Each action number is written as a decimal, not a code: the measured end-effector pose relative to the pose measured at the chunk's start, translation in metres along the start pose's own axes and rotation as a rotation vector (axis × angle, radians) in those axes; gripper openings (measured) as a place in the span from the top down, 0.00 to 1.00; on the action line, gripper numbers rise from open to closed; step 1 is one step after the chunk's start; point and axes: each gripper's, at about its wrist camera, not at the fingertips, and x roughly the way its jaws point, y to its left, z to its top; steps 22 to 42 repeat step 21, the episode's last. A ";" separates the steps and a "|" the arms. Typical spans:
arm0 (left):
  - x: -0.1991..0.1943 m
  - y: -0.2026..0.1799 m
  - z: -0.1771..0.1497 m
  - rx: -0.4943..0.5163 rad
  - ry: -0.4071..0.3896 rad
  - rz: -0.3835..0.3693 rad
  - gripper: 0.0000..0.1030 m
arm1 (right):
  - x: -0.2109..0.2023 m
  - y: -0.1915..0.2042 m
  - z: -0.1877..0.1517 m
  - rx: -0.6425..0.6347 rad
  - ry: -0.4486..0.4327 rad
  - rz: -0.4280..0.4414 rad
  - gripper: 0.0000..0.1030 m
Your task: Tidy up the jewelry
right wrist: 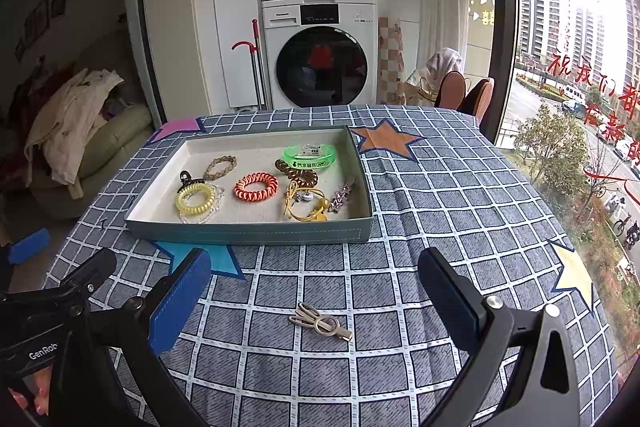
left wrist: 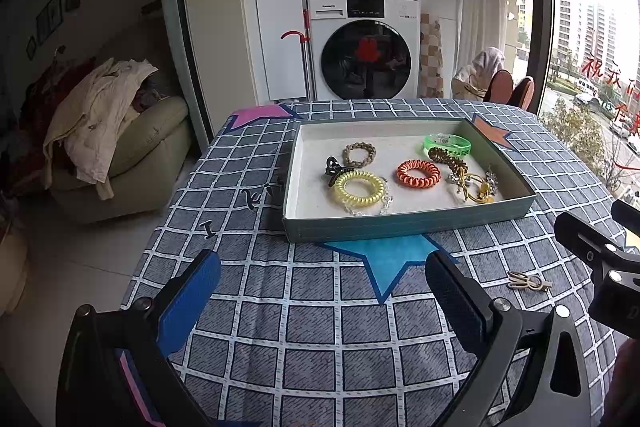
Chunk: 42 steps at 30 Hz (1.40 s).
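My right tongs point(right wrist: 314, 291) hang spread above the metal hair clip point(right wrist: 321, 321) lying flat between their tips; I should drop low, pinch its middle, then carry it ahead into the tray point(right wrist: 256, 231); left tongs point(left wrist: 322, 291) spread, idle.

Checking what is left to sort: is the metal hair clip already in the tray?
No, the clip lies on the tablecloth in front of the tray, between the right gripper's open jaws.

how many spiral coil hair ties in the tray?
3: yellow coil front-left beside the black claw clip, orange coil centre, brown coil under the green wristband. None seems hidden.
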 end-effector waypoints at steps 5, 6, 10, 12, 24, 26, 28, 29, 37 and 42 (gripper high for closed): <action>0.000 0.000 0.001 -0.002 0.003 -0.008 0.00 | -0.001 0.001 0.000 0.000 0.002 0.001 0.00; 0.001 -0.001 0.001 -0.001 0.003 -0.008 0.00 | -0.001 0.001 0.000 0.000 0.002 0.001 0.00; 0.001 -0.001 0.002 0.003 0.006 -0.010 0.00 | -0.001 0.001 0.000 -0.001 0.003 0.001 0.00; 0.000 0.000 0.002 0.002 0.007 -0.009 0.00 | -0.001 0.001 0.000 0.000 0.003 0.003 0.00; -0.001 0.000 0.001 0.003 0.003 -0.020 0.00 | -0.002 0.002 0.000 0.003 0.006 0.006 0.00; -0.001 0.000 0.001 0.003 0.003 -0.020 0.00 | -0.002 0.002 0.000 0.003 0.006 0.006 0.00; -0.001 0.000 0.001 0.003 0.003 -0.020 0.00 | -0.002 0.002 0.000 0.003 0.006 0.006 0.00; -0.001 0.000 0.001 0.003 0.003 -0.020 0.00 | -0.002 0.002 0.000 0.003 0.006 0.006 0.00; -0.001 0.000 0.001 0.003 0.003 -0.020 0.00 | -0.002 0.002 0.000 0.003 0.006 0.006 0.00; -0.001 0.000 0.001 0.003 0.003 -0.020 0.00 | -0.002 0.002 0.000 0.003 0.006 0.006 0.00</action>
